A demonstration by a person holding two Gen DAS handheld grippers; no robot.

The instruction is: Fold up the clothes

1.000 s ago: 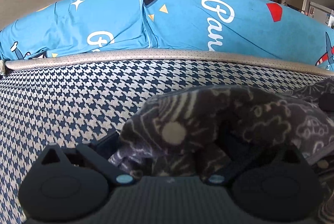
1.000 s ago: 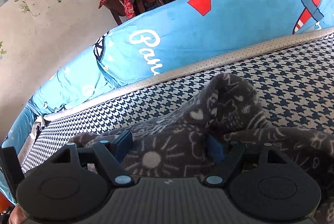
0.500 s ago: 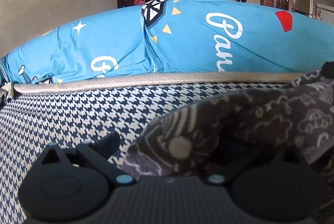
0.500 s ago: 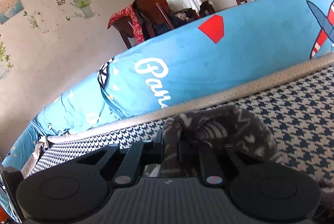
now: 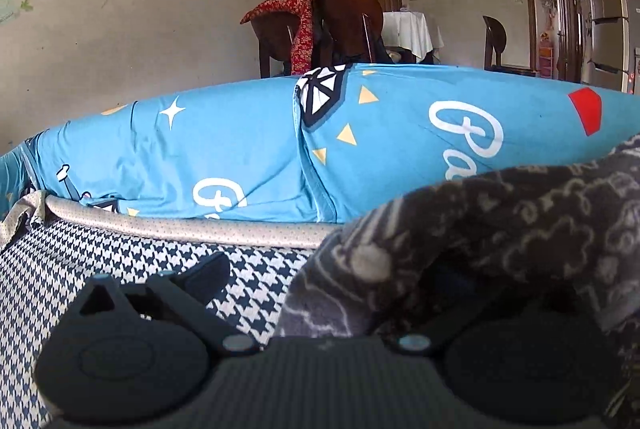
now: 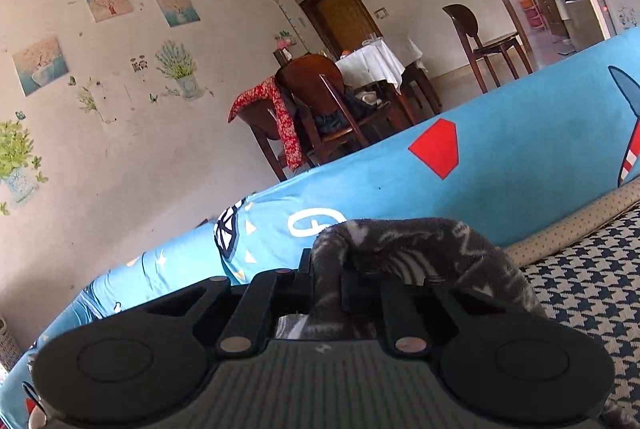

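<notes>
On my left wrist view, the left claw (image 5: 320, 281) shows one finger (image 5: 204, 275) standing clear over the houndstooth mattress (image 5: 80, 269); the other finger is buried under the dark grey patterned garment (image 5: 500, 229), so I cannot tell whether that claw is spread or gripping. The garment drapes over that claw's right side, raised in front of the blue printed cushion (image 5: 240, 149) that runs along the mattress's beige piping.

On my right wrist view, the right claw (image 6: 326, 281) has its fingers drawn close together, pinching a fold of the same garment (image 6: 420, 249), which bunches up over the fingertips and trails down to the right onto the mattress (image 6: 592, 289). Behind stand the blue cushion (image 6: 520, 157) and wooden chairs (image 6: 320, 101).
</notes>
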